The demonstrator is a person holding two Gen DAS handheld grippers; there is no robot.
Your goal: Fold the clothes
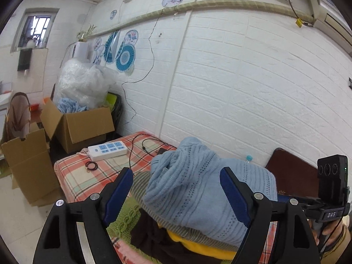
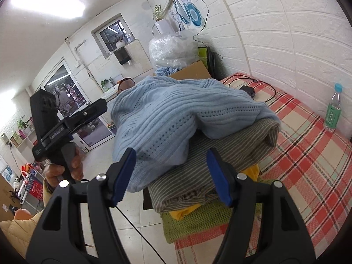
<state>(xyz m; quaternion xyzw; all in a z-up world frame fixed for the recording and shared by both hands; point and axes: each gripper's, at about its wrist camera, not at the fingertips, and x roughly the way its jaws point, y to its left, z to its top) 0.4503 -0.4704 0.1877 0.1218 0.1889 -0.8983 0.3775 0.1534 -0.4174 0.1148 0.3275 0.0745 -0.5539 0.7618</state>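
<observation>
Light-blue knit sweater (image 1: 198,189) sits on top of a stack of folded clothes on the plaid-covered bed (image 1: 88,176), loosely bunched, one end drooping over the stack's near edge in the right wrist view. Under it: grey striped garment (image 2: 231,154), then a yellow piece (image 2: 187,212), a green knit (image 2: 198,224), and something dark brown (image 1: 149,237) at the bottom.

Left gripper (image 1: 176,193): fingers spread wide. They frame the sweater in the picture, but whether it lies between them or beyond the tips, I cannot tell; the blue pads are not pressing on it. Nothing gripped.

Right gripper (image 2: 170,176): fingers also spread, at the near edge of the stack, framing the sweater's hanging end and the striped garment's fold. No pinch visible.

Each wrist view catches the other handheld unit: a hand (image 2: 63,171) on the left handle, a hand (image 1: 327,233) on the right one.

Also on the bed: white power strip (image 1: 107,150) with black cables near the far end, dark hair ties (image 1: 91,166), a water bottle (image 2: 333,107) by the wall. Cardboard boxes (image 1: 83,125) on the floor beyond the bed, one topped with bubble wrap.
</observation>
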